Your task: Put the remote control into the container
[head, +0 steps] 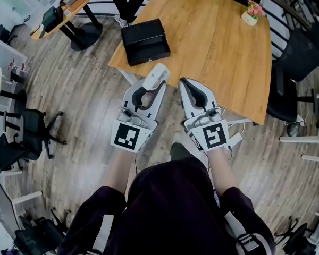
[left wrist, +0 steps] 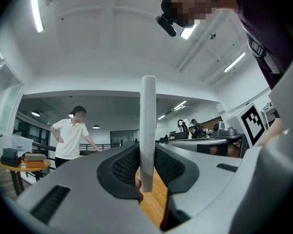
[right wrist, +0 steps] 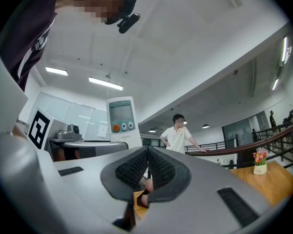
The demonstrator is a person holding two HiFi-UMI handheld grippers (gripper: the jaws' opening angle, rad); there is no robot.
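The left hand-held gripper has its two jaws closed on the remote control. The remote control is white and thin from this side, and it stands straight up. The dark bumpy pads press on it from both sides. Under the jaws, a bit of the brown wooden desk shows. Far off on the left stands a person in a white shirt, one hand on the hip. A black-and-white square marker is on the right.
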